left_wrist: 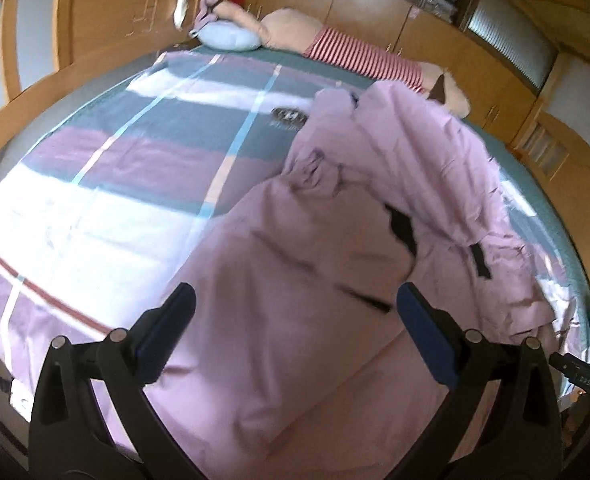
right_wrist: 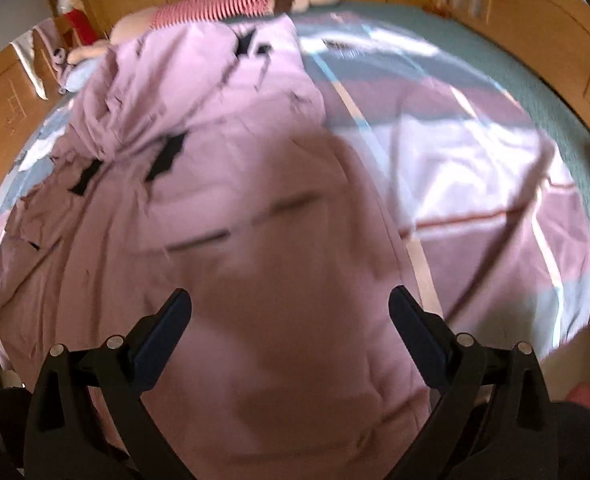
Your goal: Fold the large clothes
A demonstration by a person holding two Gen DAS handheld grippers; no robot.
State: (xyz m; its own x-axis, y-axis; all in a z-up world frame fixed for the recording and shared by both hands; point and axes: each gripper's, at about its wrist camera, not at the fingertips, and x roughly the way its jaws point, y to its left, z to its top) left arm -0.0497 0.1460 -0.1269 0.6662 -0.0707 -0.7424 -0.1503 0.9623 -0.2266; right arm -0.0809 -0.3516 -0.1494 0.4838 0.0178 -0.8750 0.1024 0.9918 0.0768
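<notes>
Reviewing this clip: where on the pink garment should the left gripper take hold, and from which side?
Probably the near hem of the pink garment, approached from the near edge of the bed. That end lies flat and smooth, while the far end is bunched and creased. The left gripper is open above the near end, so lowering and pinching the edge looks simplest.

Striped bedsheet (left_wrist: 135,136), plush toy (left_wrist: 359,56), blue cushion (left_wrist: 229,37), wooden wardrobes (left_wrist: 107,12)
</notes>
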